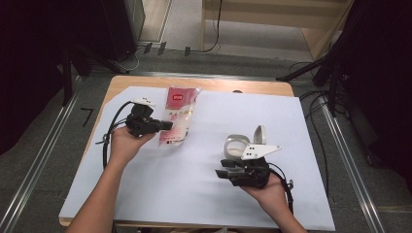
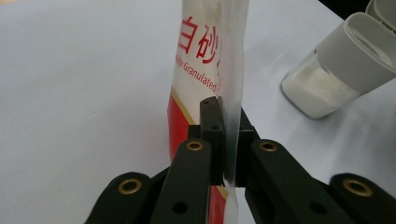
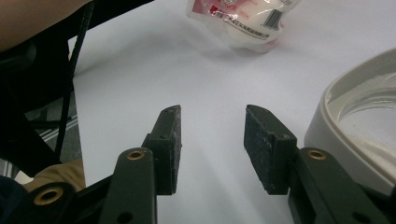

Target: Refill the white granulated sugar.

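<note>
a white sheet [image 1: 194, 179] covers the wooden table [image 1: 204, 83]; cables [image 1: 316, 104] lie on grey floor [image 1: 39, 160].

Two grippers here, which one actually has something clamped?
The left gripper: its jaws pinch the edge of the sugar bag. The right gripper stands open beside the jar, nothing between its pads.

A: What are the jaws of the left gripper [image 2: 227, 140] doing?
B: They're clamped on the clear edge of a sugar bag [image 2: 205, 70].
A: Anything nearby?
B: A jar [image 2: 336, 70] of white grains, grey-lidded, on the white table [image 2: 84, 93]
</note>
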